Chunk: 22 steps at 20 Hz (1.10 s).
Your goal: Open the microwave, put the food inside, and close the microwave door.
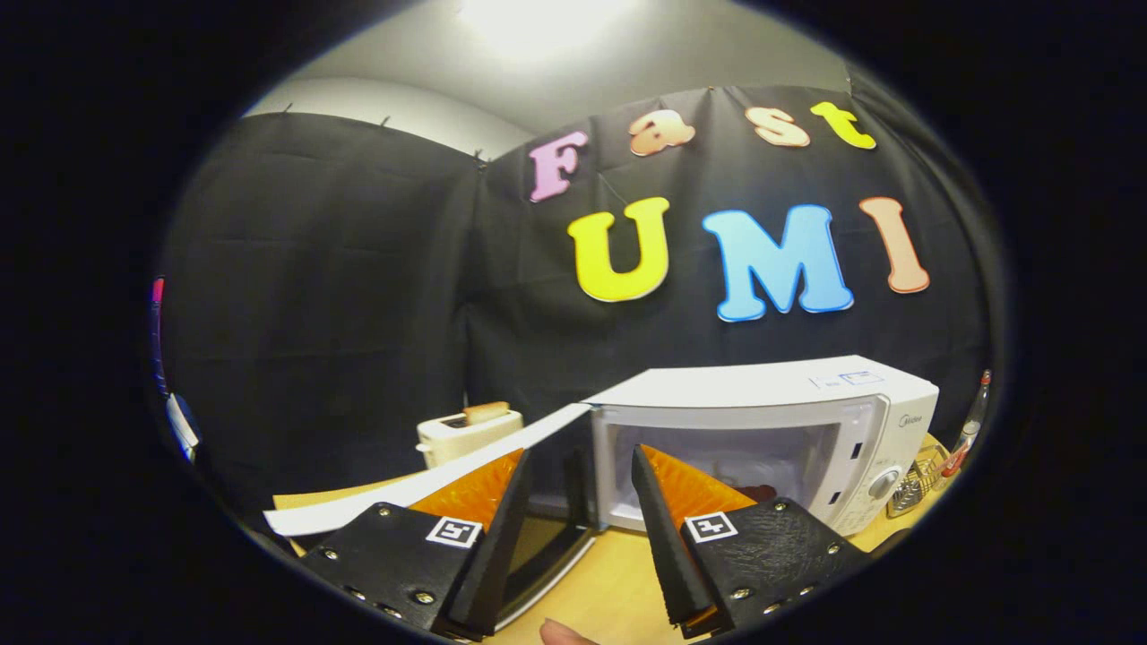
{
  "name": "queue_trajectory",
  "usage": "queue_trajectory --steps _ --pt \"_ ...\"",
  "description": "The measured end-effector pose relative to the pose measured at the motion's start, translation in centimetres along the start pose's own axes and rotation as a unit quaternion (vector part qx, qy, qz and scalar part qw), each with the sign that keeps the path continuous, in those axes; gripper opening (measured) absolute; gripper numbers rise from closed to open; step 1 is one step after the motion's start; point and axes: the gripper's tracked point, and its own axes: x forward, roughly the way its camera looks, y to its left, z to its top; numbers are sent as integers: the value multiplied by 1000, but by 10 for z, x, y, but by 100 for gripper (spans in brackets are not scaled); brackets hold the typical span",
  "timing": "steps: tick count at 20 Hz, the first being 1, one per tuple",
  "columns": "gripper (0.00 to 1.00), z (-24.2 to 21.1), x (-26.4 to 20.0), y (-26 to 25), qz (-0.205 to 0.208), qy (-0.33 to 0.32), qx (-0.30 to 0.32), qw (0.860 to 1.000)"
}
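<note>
Currently I hold the tool [578, 502] with fingers apart and empty before the microwave [771, 439], whose door [430, 484] stands open; closing remains.

A ceiling light [538, 22] above burns out to a white glare and fades into grey on the wall around it. Below, the scene is dim: the black cloth wall [323, 296] swallows light, showing only faint creases. The white microwave [762, 430] and toaster [466, 432] stand out bright, the microwave cavity slightly hazy. Fisheye bending curves straight edges near the rim. The tool [573, 528], fingers apart, is sharp enough.
</note>
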Motion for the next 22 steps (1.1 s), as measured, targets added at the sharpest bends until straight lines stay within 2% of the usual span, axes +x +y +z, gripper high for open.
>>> queue_trajectory --steps 3,4,7,9,13,16,17,19,20,22 --pt "77 33 -33 48 39 -43 -20 998" --pt "77 36 -41 65 55 -48 -18 997" --pt "79 32 -54 124 124 -35 -13 992" --pt "79 13 -57 156 156 -11 -28 987" --pt "79 -44 -50 201 180 40 -10 983" --pt "79 -77 -31 192 133 68 -44 988" --pt "69 -84 -28 185 114 73 -61 989" --pt "30 -98 -22 167 73 82 -78 991" --pt "20 -103 -21 160 48 83 -89 991" --pt "8 -104 -27 140 15 74 -99 992"
